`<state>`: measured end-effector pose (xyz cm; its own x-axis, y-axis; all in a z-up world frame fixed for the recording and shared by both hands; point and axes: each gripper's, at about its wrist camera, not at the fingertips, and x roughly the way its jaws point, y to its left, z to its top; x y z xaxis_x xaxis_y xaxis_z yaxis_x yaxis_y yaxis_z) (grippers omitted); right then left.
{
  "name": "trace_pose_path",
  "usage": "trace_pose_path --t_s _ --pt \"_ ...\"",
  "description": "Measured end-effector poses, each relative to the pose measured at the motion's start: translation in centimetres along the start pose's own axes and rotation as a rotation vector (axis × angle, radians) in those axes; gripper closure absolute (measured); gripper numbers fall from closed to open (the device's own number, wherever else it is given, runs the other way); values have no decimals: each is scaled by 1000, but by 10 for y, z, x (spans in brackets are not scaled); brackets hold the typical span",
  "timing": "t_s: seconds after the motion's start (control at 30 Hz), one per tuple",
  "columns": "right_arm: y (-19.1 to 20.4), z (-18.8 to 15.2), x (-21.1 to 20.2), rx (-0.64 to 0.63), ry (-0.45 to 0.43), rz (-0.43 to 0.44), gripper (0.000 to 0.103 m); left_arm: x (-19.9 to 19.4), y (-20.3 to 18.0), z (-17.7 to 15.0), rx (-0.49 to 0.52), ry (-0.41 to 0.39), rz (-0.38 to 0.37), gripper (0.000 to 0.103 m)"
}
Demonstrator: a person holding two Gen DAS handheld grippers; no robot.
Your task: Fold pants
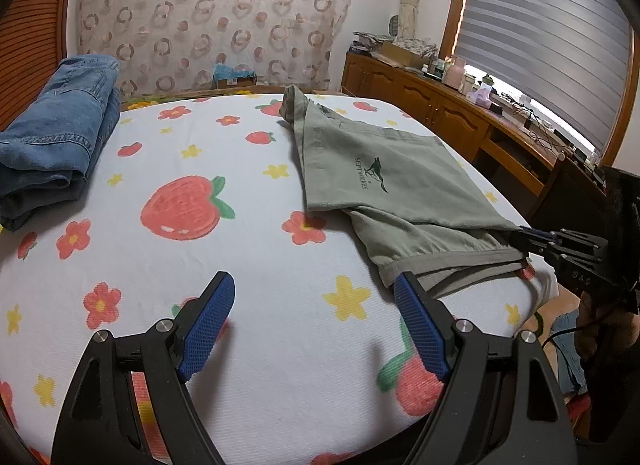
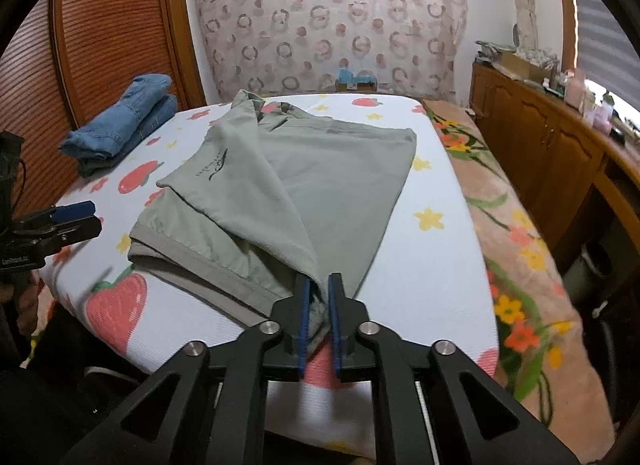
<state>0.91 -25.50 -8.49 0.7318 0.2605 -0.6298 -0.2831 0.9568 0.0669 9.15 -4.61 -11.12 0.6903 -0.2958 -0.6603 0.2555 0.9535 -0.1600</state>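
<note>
Two hand-held grippers are working over the bed [image 1: 256, 201]: the right hand-held gripper [image 2: 318, 305] is pinching a bunched corner of the grey-green pants [image 2: 320, 185], which are lying part-folded on the strawberry-print sheet toward 12 o'clock from it. The left hand-held gripper [image 1: 316, 321] is hovering with jaws spread wide, nothing between them. Folded jeans [image 1: 56, 137] are sitting at 10 o'clock.

The left gripper [image 1: 314, 301] hangs tilted downward, its blue pads [image 1: 208, 321] spread wide with nothing between them. The right gripper [image 2: 319, 289] also tilts down — its pads [image 2: 303, 321] stand close together, a fold of cloth caught between.
</note>
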Motion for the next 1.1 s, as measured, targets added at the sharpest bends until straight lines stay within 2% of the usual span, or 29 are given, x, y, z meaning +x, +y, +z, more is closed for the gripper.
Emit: trace_pose_path --t_s 0.07,0.17,0.27,0.57,0.83,1.1 --pt "1 2 -4 -7 -6 -17 79 0 0 0 0 -1 1 20" --pt "6 1 -11 -14 -25 -33 69 0 1 -1 -3 -6 4 20" --pt "12 5 -15 -29 -38 -27 65 -2 3 -2 -12 -19 9 20" --pt "43 28 4 -139 -43 48 63 -13 19 1 -38 -76 25 20" --pt "61 54 43 -193 34 180 63 -20 36 1 -62 -101 50 20" --pt "74 79 71 -270 93 199 63 -25 48 0 -90 -117 60 20"
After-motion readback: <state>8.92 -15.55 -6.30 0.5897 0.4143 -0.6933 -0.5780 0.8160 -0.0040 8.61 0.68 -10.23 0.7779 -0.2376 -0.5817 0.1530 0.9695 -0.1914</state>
